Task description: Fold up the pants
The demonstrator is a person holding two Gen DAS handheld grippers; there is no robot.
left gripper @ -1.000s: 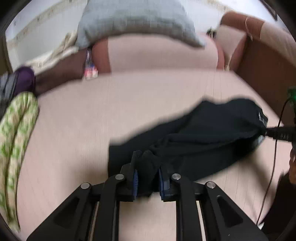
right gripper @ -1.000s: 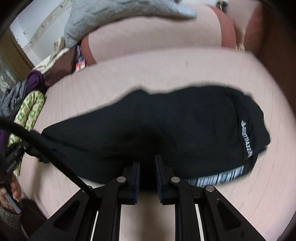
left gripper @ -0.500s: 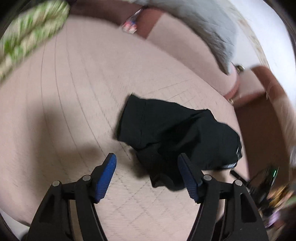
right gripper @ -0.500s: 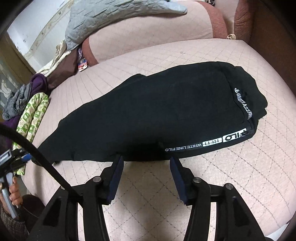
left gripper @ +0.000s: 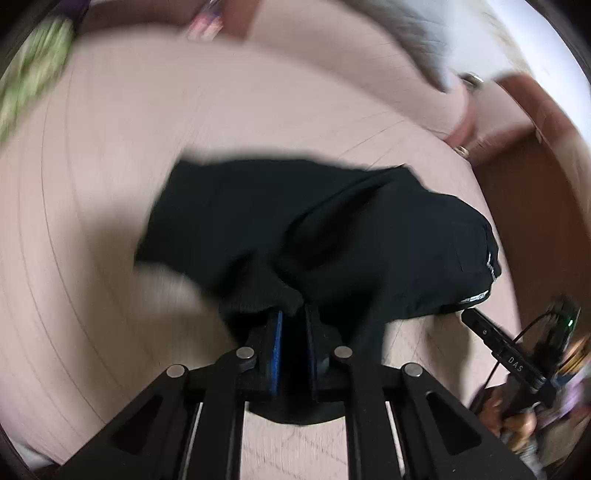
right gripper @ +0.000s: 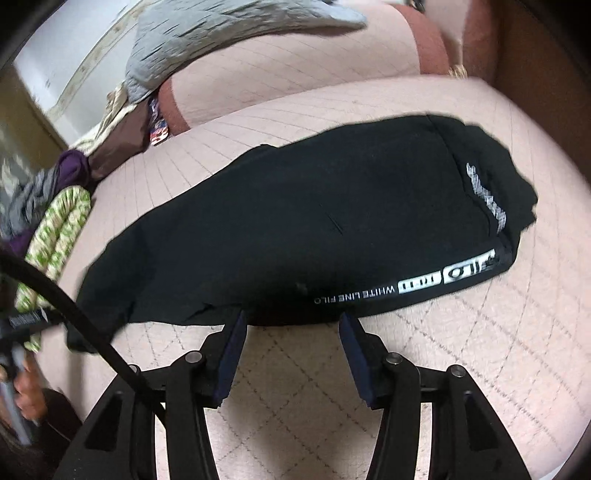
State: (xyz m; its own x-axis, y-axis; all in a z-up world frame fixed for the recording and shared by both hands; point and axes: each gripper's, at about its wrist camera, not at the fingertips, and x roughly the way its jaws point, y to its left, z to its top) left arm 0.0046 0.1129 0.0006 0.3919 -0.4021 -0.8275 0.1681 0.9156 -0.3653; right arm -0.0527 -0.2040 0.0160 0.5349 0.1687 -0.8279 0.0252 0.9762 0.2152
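Black pants (right gripper: 314, 221) with white lettering along the side lie across the pink quilted bed (right gripper: 498, 350). They also show in the left wrist view (left gripper: 332, 229), blurred by motion. My left gripper (left gripper: 293, 321) is shut on a bunched leg end of the pants, lifted off the bed. My right gripper (right gripper: 291, 325) is open and empty, its fingertips at the near edge of the pants.
A grey blanket (right gripper: 229, 33) lies over pink pillows (right gripper: 295, 74) at the back. A green patterned roll (right gripper: 59, 229) and purple and grey clothes (right gripper: 70, 170) lie at the left. A brown headboard (left gripper: 528, 177) stands at the right.
My left gripper let go of the pants, opened, then closed again on the leg end. My right gripper released the pants and stays open at their near edge.
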